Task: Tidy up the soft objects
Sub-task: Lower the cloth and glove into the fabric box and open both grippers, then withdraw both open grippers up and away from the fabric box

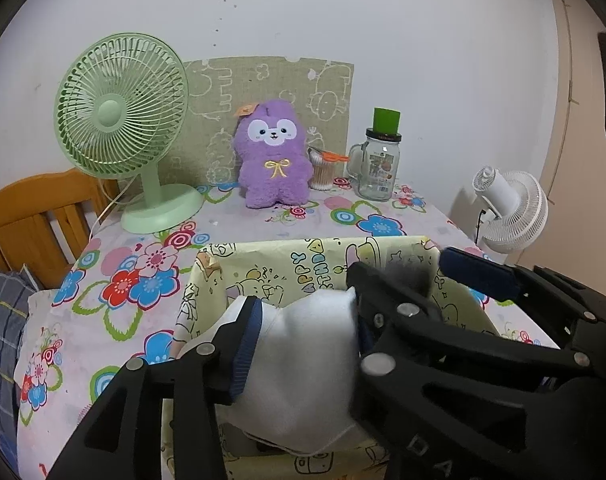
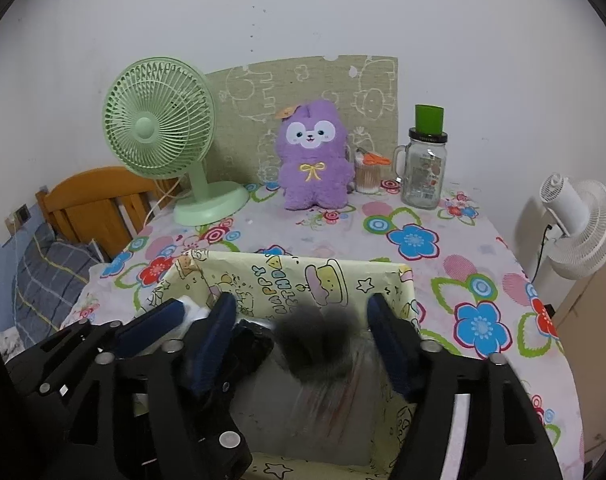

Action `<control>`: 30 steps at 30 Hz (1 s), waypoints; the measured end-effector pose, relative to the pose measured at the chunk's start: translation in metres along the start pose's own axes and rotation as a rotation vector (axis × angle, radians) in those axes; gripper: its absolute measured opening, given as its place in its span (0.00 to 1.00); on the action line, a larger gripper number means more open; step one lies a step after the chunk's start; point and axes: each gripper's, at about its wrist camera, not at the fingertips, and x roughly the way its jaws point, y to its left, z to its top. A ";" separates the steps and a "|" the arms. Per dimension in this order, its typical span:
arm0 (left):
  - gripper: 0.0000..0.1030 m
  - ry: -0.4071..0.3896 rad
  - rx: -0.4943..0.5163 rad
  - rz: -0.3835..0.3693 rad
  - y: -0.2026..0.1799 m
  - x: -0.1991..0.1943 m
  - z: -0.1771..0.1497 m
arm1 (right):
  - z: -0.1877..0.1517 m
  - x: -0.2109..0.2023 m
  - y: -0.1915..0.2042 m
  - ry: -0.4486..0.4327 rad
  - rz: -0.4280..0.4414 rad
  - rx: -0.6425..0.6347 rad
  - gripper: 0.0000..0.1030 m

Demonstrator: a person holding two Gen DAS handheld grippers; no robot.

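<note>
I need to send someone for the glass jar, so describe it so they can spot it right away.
Look at the table with the flowered cloth, along its far edge by the wall. Right of the purple plush toy and a small container of cotton swabs stands the glass jar. It is the only clear, handled item there, with a green cup on top.

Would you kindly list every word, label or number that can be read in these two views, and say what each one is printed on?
"HAPPY BIRTHDAY", partly creased, on the inner back wall of the yellow box.
"DA", further letters cut off, on the left gripper.
Label on the glass jar: too small to read.
Tag on the purple plush toy: too small to read.
</note>
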 end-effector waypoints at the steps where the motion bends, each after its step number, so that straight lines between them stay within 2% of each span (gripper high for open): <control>1: 0.51 -0.001 -0.002 0.001 0.000 -0.001 0.000 | 0.000 -0.001 0.000 -0.001 0.000 -0.002 0.74; 5: 0.64 -0.009 -0.007 0.004 0.000 -0.004 -0.001 | 0.000 -0.003 0.000 -0.004 -0.002 -0.001 0.78; 8: 0.69 -0.018 -0.005 -0.005 -0.001 -0.008 -0.001 | 0.000 -0.007 -0.001 -0.007 -0.003 0.007 0.79; 14: 0.72 -0.028 -0.003 -0.025 -0.005 -0.017 -0.001 | 0.000 -0.019 -0.001 -0.019 0.001 0.008 0.80; 16: 0.72 -0.035 0.001 -0.025 -0.007 -0.021 -0.001 | 0.000 -0.024 -0.001 -0.025 0.007 0.004 0.86; 30: 0.78 -0.090 0.015 -0.016 -0.015 -0.057 -0.001 | 0.000 -0.064 0.005 -0.082 0.009 -0.001 0.88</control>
